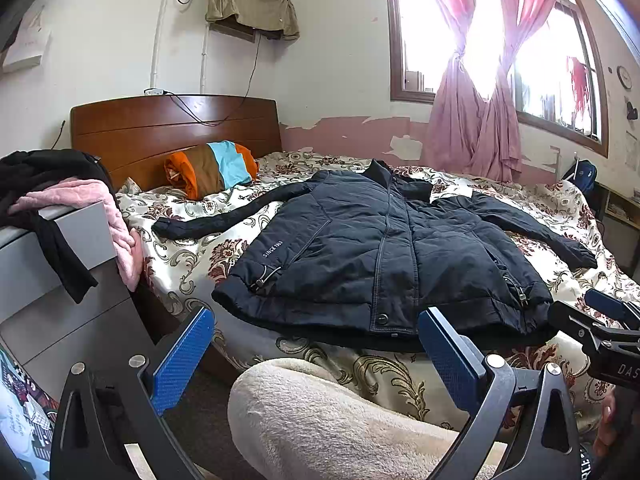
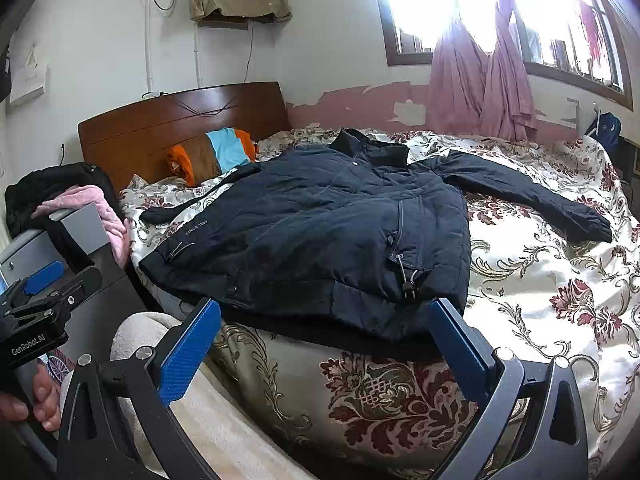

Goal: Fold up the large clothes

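While both grippers hang short of the foot of the bed, a dark navy padded jacket lies front-up and zipped on the floral bedspread, collar toward the window wall, hem at the near edge of the mattress and slightly over it. Its two sleeves stretch out flat to either side, one reaching toward the wooden headboard, the other toward the far side of the bed. The words "SINCE 1983" show near one lower corner.

The left gripper has its blue-padded jaws spread wide and holds nothing; the jacket's hem shows between them, apart from the pads. The right gripper is likewise spread wide and empty, framing the hem's corner with its drawcord toggle. Each gripper appears at the edge of the other's view, with fingers of the person's hand wrapped on the left handle.

A cream fleece-covered knee of the person rises between the left gripper and the bed's edge, partly blocking the lower bedspread. An orange, brown and turquoise rolled bundle sits against the headboard, just beyond the jacket's sleeve. Beside the bed, a grey cabinet carries a heap of black and pink clothes that drapes over its corner. Pink curtains are knotted at the bright window, and a tan cloth covers a wall shelf above the headboard.
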`<state>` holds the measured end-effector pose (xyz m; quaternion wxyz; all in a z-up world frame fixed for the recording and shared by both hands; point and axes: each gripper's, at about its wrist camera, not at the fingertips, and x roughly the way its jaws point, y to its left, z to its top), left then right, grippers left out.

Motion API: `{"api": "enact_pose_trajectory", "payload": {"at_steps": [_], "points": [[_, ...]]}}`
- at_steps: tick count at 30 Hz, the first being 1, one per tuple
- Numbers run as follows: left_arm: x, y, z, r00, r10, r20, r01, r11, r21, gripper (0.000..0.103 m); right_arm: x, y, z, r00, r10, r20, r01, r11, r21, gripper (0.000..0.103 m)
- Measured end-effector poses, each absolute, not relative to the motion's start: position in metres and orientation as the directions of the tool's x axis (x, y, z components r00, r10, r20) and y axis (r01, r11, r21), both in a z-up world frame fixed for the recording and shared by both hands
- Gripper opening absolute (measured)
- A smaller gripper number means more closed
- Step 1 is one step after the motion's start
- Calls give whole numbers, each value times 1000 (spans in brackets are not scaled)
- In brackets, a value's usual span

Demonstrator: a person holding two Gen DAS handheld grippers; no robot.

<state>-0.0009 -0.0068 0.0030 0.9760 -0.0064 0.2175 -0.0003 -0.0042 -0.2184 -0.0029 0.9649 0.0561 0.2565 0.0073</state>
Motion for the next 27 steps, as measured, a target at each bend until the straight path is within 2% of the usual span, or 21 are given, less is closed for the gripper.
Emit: {"api": "enact_pose_trajectory", "payload": {"at_steps": [27], "points": [[-1,-9,4,905,-3,-424,-2,1000,-11,103,1,-217,-1,866,44,-498,16,993,115,102]]}}
